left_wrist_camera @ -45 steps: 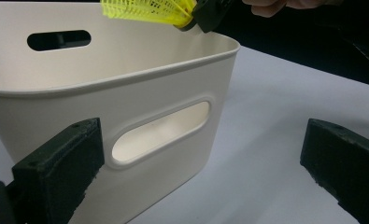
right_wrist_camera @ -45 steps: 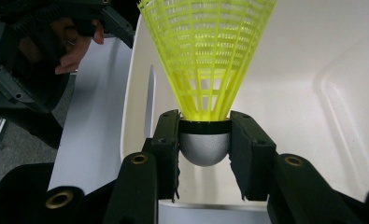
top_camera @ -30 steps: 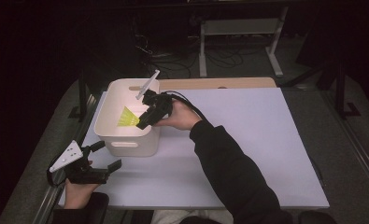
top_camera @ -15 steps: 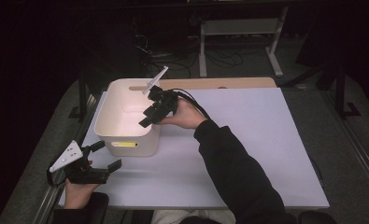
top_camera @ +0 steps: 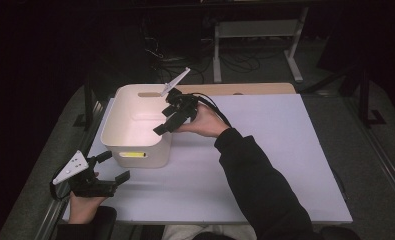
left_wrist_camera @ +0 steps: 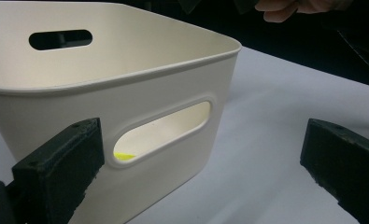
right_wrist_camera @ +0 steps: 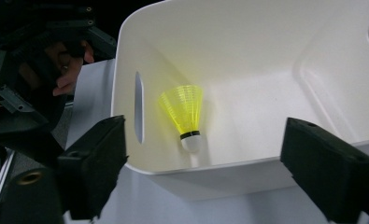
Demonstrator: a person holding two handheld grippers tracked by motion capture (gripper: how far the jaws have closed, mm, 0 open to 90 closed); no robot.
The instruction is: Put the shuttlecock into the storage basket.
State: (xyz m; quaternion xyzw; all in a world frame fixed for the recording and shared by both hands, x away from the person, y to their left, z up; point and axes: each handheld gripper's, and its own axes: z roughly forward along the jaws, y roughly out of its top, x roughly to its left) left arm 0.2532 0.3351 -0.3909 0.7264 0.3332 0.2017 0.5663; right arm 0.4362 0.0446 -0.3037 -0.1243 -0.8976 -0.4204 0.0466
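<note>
Your right gripper (top_camera: 171, 118) gapes wide and empty; lift clear of the white plastic bin (top_camera: 116, 134), leaving the yellow shuttlecock (right_wrist_camera: 184, 111) at frame centre; the left gripper (top_camera: 110, 167) is wide too.

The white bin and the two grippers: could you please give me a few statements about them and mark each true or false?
1. A yellow shuttlecock lies inside the white bin. True.
2. The right gripper grips the shuttlecock. False: its jaws are open and empty, over the bin's rim.
3. The left gripper is open, near the bin's handle slot. True.
4. The bin stands on a wooden floor. False: it stands on the pale table.
</note>
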